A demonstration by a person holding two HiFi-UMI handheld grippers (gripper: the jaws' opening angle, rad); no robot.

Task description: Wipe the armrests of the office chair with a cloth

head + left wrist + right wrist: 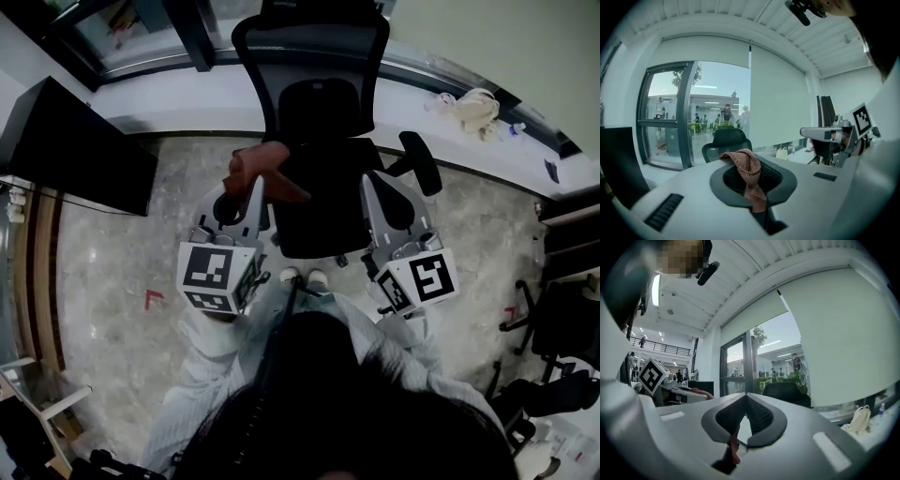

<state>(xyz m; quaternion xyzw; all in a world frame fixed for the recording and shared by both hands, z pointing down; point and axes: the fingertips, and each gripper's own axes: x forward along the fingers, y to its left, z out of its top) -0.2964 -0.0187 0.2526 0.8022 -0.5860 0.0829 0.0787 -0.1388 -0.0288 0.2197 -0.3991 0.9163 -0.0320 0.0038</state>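
Person's head [328,398]: dark hair, nearest the head camera. It fills the bottom of that view and cuts off the lap and the chair's base.
Sleeves [211,328]: pale, reaching forward to both tools.
Marker cubes [214,274]: one rides on the rear of each gripper, faces turned up.
Left gripper [749,161]: jaws clamped on one fold of the Cloth, so the rest hangs loose, apparently as a wiping pad.
Cloth [267,173]: reddish-brown knit, held over the seat's left side at the left gripper's tips. Wiping is judged not yet begun.
Right gripper [746,398]: jaw tips together, nothing held. It waits beside the seat's right edge, probably in reserve to steady the chair. A small reddish bit low in its throat cannot be identified.
Office chair [319,202]: black, mesh back, facing the person, between the two grippers.
Armrest [419,161]: black pad at the view's right, angled outward, apart from both tools.
Other armrest: masked by the left gripper and the Cloth, so it cannot be made out.
Bag [476,110]: pale, on the far ledge.
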